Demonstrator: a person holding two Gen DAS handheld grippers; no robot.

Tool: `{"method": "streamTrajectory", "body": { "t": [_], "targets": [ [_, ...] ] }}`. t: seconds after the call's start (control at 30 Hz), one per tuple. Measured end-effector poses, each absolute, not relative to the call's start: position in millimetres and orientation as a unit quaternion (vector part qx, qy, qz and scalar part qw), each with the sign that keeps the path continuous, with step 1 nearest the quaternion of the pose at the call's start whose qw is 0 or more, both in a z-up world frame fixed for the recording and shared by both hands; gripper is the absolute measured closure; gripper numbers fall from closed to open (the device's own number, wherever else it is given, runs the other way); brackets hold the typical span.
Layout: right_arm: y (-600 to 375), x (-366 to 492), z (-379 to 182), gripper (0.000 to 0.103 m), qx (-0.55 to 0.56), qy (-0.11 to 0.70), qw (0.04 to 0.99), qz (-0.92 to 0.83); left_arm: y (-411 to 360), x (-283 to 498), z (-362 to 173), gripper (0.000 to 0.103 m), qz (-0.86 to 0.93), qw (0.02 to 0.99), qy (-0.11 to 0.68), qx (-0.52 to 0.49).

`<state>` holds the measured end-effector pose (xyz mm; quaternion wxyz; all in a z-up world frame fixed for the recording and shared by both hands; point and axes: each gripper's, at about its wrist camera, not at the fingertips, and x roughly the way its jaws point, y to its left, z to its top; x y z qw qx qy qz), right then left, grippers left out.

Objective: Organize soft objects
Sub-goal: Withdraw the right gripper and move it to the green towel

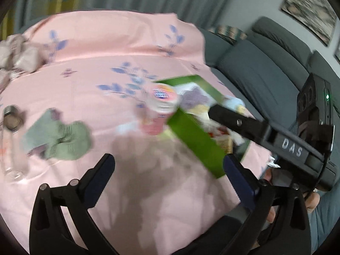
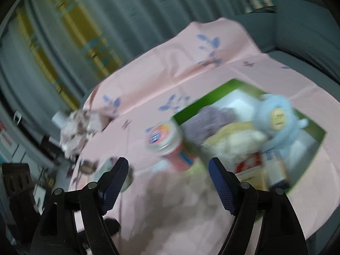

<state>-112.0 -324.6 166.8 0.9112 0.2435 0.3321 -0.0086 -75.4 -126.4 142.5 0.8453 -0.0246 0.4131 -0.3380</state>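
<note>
Pink cloth (image 1: 131, 42) everywhere, printed with blue-violet leaf sprigs and small purple motifs. Beyond the left gripper's (image 1: 170, 167) black fingers with navy ribbed pads sits a sage-green towel (image 1: 57, 138), left of the left pad. Ahead of the right pad, a bright green box (image 2: 216, 93) with a white inside. In it: a pale blue plush toy (image 2: 278, 119) with a yellow round patch, a lilac cloth (image 2: 204, 121), something cream. Beside the box, a pink jar (image 2: 170, 144), its lid orange, pink and blue. Far left, a mauve-and-white crumpled cloth (image 1: 19, 53). Grey-teal curtains, yellow stripe.
</note>
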Motion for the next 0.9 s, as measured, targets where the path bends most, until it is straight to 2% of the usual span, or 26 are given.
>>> {"method": "streamTrajectory", "body": {
  "t": [0.27,0.4,0.53,0.9],
  "targets": [
    [-243.9,-76.2,147.6,0.024,0.185,0.411,0.891,0.053,-40.2,-67.7,121.2,0.002,-0.221,0.882,0.413,-0.046],
    [-214.4,-58.1,129.6,0.019,0.214,0.449,0.862,0.101,-8.8,-63.0,96.4,0.002,-0.159,0.89,0.425,-0.04],
    [-190.0,-40.1,113.3,0.019,0.21,0.479,0.847,0.089,17.1,-58.6,69.1,0.002,-0.136,0.88,0.452,-0.056],
    [-147.1,21.7,85.3,0.019,0.157,0.507,0.846,0.044,47.7,-54.0,35.9,0.002,-0.11,0.861,0.487,-0.092]
  ]
}}
